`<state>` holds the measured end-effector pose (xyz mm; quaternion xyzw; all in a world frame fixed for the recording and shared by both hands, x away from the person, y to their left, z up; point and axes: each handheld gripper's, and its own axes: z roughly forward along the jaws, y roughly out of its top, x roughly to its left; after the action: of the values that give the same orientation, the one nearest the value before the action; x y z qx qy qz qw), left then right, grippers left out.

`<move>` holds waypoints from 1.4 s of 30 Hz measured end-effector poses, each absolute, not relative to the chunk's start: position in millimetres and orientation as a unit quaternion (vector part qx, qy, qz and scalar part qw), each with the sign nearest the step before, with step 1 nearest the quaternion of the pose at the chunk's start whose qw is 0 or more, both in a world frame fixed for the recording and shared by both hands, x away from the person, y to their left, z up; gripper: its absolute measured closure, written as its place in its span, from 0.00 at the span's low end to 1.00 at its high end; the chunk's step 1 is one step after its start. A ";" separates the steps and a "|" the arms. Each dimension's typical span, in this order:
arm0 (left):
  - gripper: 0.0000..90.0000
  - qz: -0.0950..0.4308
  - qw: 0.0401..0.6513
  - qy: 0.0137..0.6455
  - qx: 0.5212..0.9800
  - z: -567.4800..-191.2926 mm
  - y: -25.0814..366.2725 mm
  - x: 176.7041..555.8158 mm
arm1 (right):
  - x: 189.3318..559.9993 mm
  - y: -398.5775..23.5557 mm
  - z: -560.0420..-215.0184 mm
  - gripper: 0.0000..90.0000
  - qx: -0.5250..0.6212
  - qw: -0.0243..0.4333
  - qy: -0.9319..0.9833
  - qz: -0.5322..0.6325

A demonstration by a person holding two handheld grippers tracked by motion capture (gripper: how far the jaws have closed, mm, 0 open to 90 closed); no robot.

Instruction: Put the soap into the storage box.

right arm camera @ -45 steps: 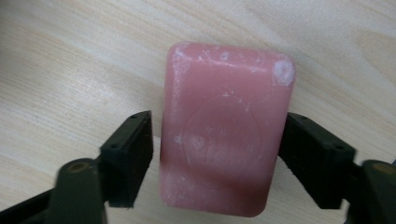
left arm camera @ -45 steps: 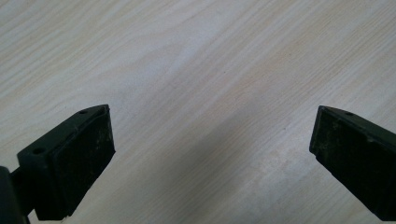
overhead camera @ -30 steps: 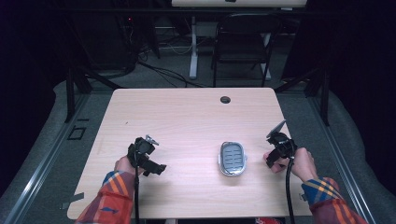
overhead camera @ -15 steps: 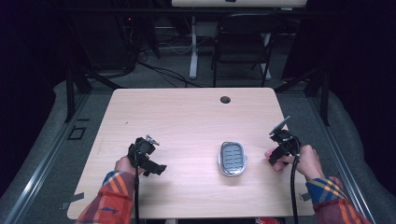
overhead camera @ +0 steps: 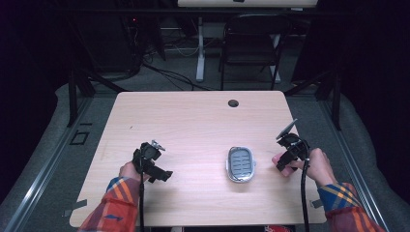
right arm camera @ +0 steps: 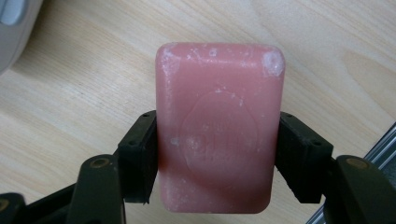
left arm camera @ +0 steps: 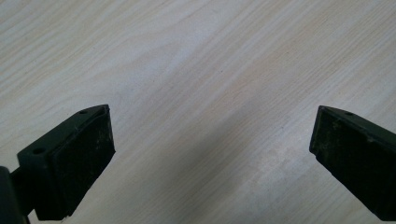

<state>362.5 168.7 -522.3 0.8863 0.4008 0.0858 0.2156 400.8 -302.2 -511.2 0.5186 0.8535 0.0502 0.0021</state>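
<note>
A pink bar of soap (right arm camera: pixel 219 126) sits between the two black jaws of my right gripper (right arm camera: pixel 219 154), which is shut on its long sides and holds it just above the wood. In the high view my right gripper (overhead camera: pixel 285 159) is near the table's right edge, with the soap (overhead camera: pixel 279 158) showing as a small pink patch beside it. A grey oval soap dish (overhead camera: pixel 241 164) lies left of it on the table. My left gripper (overhead camera: pixel 162 175) stands open at the front left. Its jaws (left arm camera: pixel 205 158) are wide apart over bare wood.
The light wooden table (overhead camera: pixel 193 125) has a round cable hole (overhead camera: pixel 233 103) near its far edge. A corner of the dish (right arm camera: pixel 14 23) shows in the right gripper view. A dark chair (overhead camera: pixel 254 43) and cables stand beyond the table.
My right gripper has shifted slightly to the right with the soap still in it. The left gripper has stayed where it was.
</note>
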 end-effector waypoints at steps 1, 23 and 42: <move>0.00 0.086 0.216 0.401 0.886 -522.3 168.7 362.5 | 400.5 -301.6 -511.3 0.41 0.518 0.004 0.854 0.052; 0.00 0.084 0.214 0.399 0.887 -522.0 169.4 362.5 | 409.4 -275.0 -500.0 0.41 0.481 -0.006 0.875 0.052; 0.00 0.083 0.215 0.397 0.888 -522.5 168.4 362.6 | 412.1 -266.8 -491.1 0.42 0.473 -0.010 0.879 0.060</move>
<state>362.6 168.4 -522.5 0.8884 0.3971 0.0834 0.2149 412.1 -266.8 -491.1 0.4726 0.8792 0.0599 -0.0097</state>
